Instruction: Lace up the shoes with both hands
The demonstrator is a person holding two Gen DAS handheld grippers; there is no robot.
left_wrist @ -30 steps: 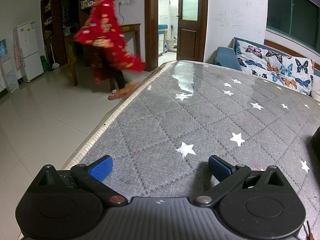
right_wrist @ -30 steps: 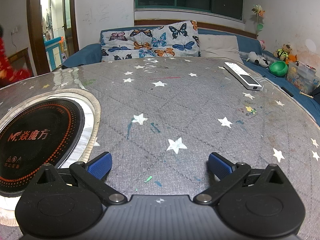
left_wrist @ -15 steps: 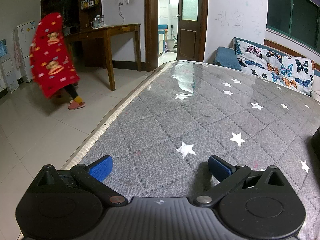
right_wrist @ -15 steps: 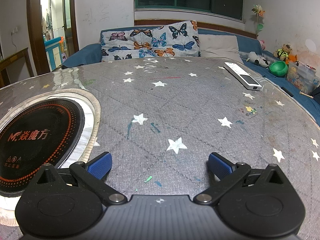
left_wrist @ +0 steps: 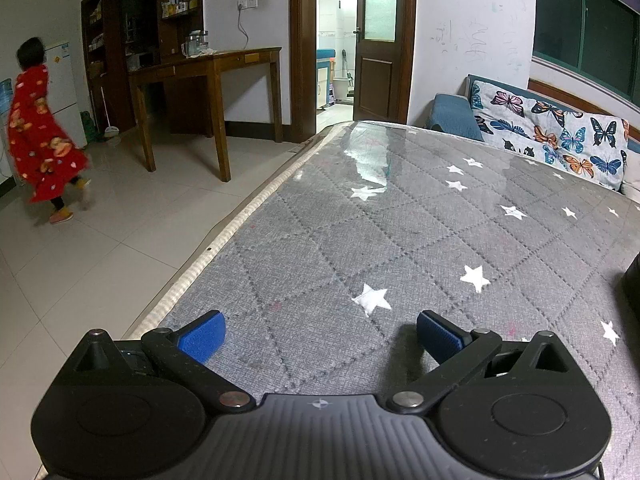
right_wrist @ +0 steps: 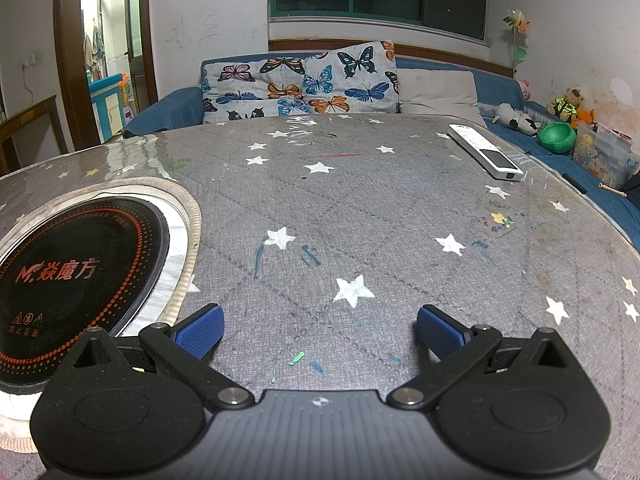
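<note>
Your left wrist camera sits low over the grey starred table cover (left_wrist: 400, 240), facing the doorway (left_wrist: 340, 40) at upper centre; your right one, equally low, faces the butterfly cushions (right_wrist: 300, 80), which both views share along with the cover

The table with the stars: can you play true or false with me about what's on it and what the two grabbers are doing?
1. Both grabbers are open and hold nothing. True: the left gripper and right gripper are spread wide.
2. A shoe sits on the table. False: no shoe shows in either view.
3. A white remote lies on the table. True.
4. The round black cooktop is by the remote. False: it is on the opposite side.
</note>
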